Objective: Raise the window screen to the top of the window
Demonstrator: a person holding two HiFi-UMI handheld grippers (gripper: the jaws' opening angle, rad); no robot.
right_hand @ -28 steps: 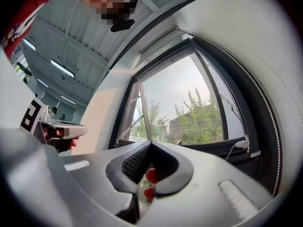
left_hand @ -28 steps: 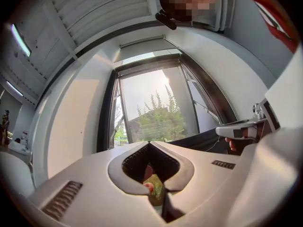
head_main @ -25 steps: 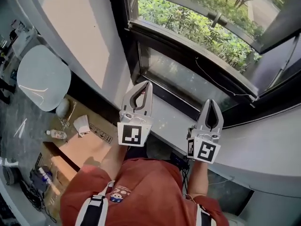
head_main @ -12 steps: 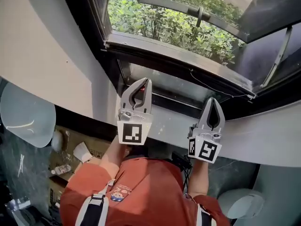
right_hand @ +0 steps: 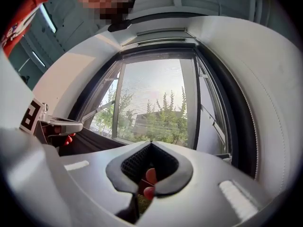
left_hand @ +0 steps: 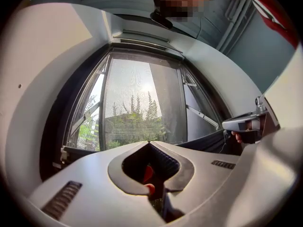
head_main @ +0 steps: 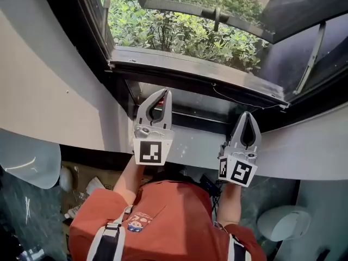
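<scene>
A dark-framed window fills the top of the head view, with a dark horizontal bar (head_main: pixel 196 72) across its lower part and a thin cord (head_main: pixel 244 99) hanging under it. In the left gripper view a fine mesh screen (left_hand: pixel 137 103) covers the opening; the right gripper view also shows the screen (right_hand: pixel 156 103). My left gripper (head_main: pixel 165 92) is shut and empty, its tips just below the bar's left part. Further right, my right gripper (head_main: pixel 247 115) is also shut and empty, below the bar and apart from it. Each gripper view shows the other one: right gripper (left_hand: pixel 241 123), left gripper (right_hand: pixel 61 125).
A white sill ledge (head_main: pixel 310 145) runs under the window, with white wall (head_main: pixel 49 91) at the left. An outward-opened casement pane (head_main: pixel 293 15) stands at the top right. Below on the floor are a cardboard box (head_main: pixel 87 173) and pale round seats (head_main: pixel 27 162) (head_main: pixel 283 222).
Both grippers have come closer to the window's lower frame, the left one further than the right. The view has swung up toward the window. Both jaws stayed shut.
</scene>
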